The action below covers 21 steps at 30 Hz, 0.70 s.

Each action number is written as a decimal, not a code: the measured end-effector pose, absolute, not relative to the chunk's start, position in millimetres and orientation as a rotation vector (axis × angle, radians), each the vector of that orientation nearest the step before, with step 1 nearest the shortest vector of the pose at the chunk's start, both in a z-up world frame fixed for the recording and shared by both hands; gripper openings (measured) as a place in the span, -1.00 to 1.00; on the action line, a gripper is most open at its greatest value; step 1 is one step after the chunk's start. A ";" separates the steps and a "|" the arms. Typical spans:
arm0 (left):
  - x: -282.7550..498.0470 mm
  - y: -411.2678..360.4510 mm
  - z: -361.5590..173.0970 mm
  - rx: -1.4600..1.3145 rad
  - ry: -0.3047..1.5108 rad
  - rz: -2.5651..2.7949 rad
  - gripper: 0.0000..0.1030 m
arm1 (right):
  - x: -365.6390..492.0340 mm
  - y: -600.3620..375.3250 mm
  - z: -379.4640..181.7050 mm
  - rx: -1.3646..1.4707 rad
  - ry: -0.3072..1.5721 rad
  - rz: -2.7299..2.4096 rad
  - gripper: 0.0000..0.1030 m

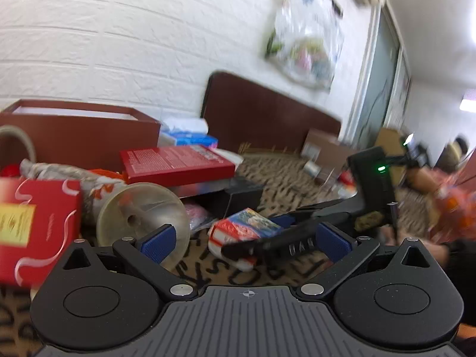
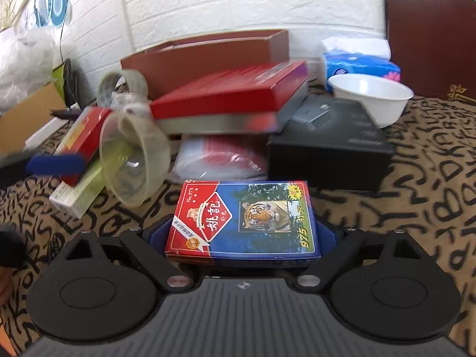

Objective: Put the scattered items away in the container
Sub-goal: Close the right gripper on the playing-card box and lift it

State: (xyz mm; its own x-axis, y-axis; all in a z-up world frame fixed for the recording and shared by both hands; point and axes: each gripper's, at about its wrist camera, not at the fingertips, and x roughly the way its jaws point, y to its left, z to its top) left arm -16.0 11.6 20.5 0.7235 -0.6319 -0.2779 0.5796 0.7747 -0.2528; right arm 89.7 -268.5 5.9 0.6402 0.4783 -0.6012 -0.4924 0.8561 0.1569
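Right claw [image 2: 244, 235] is clenched on a pack of cards [image 2: 242, 220] with a tiger picture, held low over the patterned bench [image 2: 431, 196], just in front of the black box [image 2: 330, 148]. Left claw [image 1: 247, 242] stands spread with nothing between its pads, near a tape roll [image 1: 142, 214]. Behind the black box, against the wall, sits what seems to be the brown container [image 2: 205, 56], blurred.

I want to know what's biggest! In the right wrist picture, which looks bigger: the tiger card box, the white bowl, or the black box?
1. Black box
2. Tiger card box, though it looks big partly because it sits closest to the camera
3. White bowl, farther back, so its true size is unsure
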 end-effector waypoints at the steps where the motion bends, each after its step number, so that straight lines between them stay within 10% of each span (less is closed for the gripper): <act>1: -20.1 15.1 19.5 -0.151 0.372 -0.659 1.00 | 90.6 -273.9 7.9 0.007 0.678 0.571 0.89; 21: 23.8 -94.3 -16.4 0.110 0.619 -0.463 1.00 | 114.9 -301.7 6.6 0.339 0.854 0.737 1.00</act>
State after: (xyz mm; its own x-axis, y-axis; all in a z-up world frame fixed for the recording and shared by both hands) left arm 23.8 -94.3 -16.4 0.7159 -0.3849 -0.5825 0.4495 0.8925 -0.0373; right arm 114.9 -301.7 6.6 0.4341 0.7071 -0.5582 -0.4496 0.7070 0.5459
